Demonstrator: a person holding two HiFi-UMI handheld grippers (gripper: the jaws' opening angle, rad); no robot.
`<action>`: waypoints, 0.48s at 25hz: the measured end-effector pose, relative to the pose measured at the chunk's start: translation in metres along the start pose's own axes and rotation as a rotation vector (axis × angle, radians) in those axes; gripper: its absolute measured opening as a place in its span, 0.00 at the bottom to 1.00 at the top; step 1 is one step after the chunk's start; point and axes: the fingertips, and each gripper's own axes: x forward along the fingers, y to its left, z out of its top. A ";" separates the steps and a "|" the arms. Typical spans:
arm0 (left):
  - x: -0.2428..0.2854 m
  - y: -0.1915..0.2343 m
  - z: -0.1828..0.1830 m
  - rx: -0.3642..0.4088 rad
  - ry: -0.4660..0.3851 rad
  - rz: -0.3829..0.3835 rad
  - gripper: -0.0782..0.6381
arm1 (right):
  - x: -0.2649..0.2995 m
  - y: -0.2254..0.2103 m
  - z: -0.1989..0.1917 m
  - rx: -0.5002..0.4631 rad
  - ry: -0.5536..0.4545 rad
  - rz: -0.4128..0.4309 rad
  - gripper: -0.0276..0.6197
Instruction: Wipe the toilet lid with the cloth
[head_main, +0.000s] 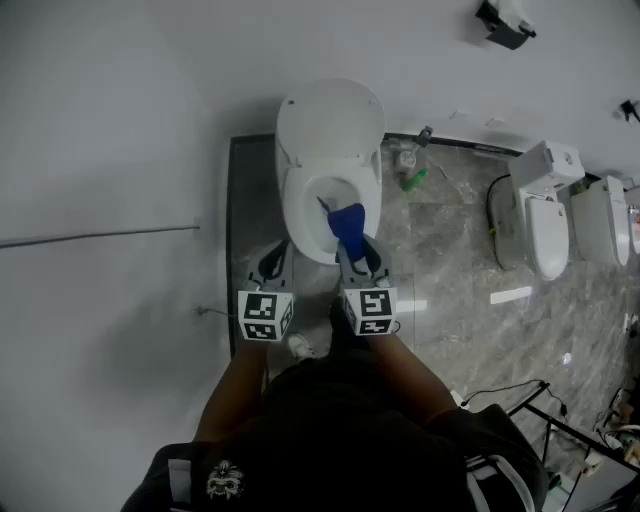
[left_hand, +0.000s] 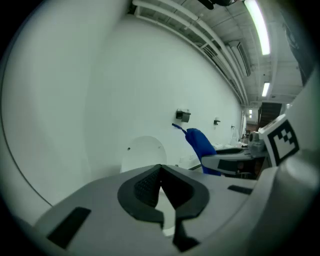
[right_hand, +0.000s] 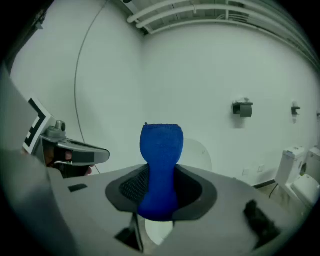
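A white toilet (head_main: 300, 215) stands against the wall with its lid (head_main: 331, 122) raised upright; the lid (left_hand: 145, 152) also shows in the left gripper view and the lid (right_hand: 200, 155) in the right gripper view. My right gripper (head_main: 352, 248) is shut on a blue cloth (head_main: 347, 222), held over the open bowl. The cloth (right_hand: 161, 167) sticks up from between the jaws. My left gripper (head_main: 275, 262) is shut and empty, at the bowl's front left rim. From the left gripper (left_hand: 161, 187) the cloth (left_hand: 201, 145) shows to the right.
A bottle with a green part (head_main: 410, 165) stands on the floor right of the toilet. More white toilets (head_main: 548, 205) sit at the right. A paper holder (head_main: 505, 22) hangs on the wall. Cables (head_main: 520, 400) lie at the lower right.
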 end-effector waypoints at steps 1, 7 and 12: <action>0.014 -0.002 -0.002 -0.004 0.022 0.005 0.12 | 0.011 -0.013 -0.005 0.011 0.027 0.007 0.25; 0.120 0.014 -0.025 -0.048 0.141 0.038 0.12 | 0.115 -0.097 -0.048 0.039 0.238 0.037 0.25; 0.155 0.048 -0.031 -0.074 0.162 0.078 0.12 | 0.185 -0.112 -0.054 0.024 0.324 0.078 0.25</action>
